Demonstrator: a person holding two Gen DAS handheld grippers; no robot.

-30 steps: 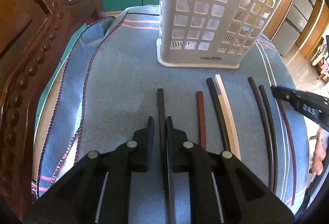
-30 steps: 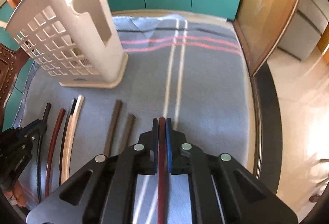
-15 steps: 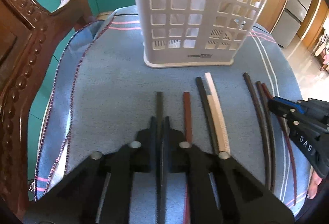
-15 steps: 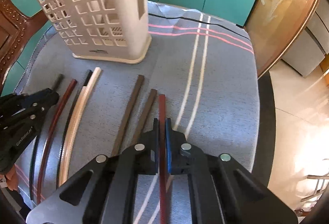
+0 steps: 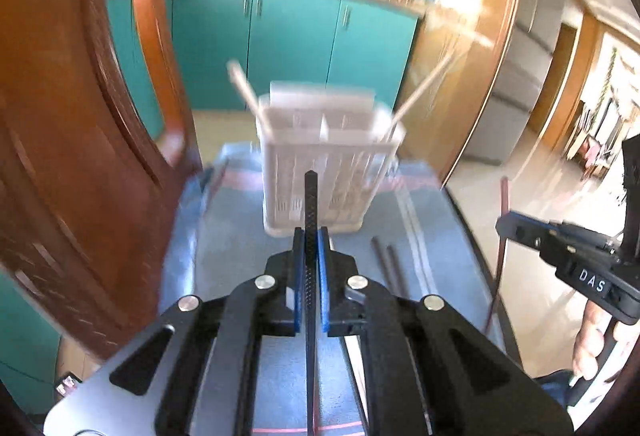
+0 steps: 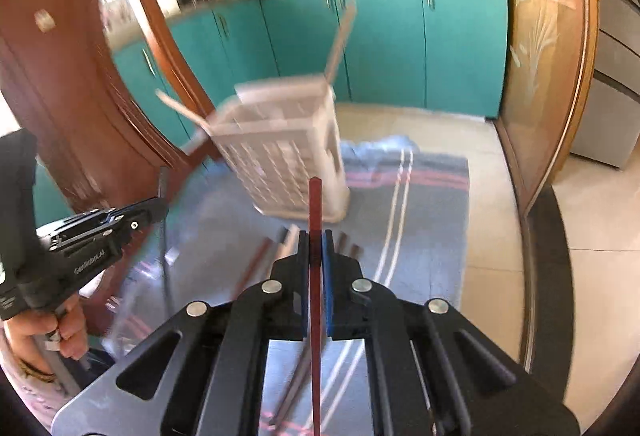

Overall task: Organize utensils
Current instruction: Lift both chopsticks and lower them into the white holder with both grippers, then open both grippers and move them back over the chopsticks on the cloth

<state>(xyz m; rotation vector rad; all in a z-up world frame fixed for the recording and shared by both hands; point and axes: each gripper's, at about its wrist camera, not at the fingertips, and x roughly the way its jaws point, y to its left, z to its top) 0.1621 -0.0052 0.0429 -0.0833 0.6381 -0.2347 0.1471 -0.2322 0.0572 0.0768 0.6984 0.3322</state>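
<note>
My left gripper (image 5: 311, 236) is clenched on a black textured chopstick (image 5: 311, 196); my right gripper (image 6: 316, 238) grips a dark red chopstick (image 6: 315, 204). Both sticks are raised clear of the blue striped cloth (image 5: 240, 236), with open air ahead. Beyond stands the white lattice utensil holder (image 5: 324, 164), blurred, near the cloth's far edge beside the carved wooden chair (image 5: 80, 156); more chopsticks (image 6: 344, 242) lie on the cloth.

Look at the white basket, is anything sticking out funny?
Yes. Two pale chopsticks lean out of the white utensil basket, one toward its left corner, one toward its right, instead of standing straight. More chopsticks lie loose on the blue cloth.
</note>
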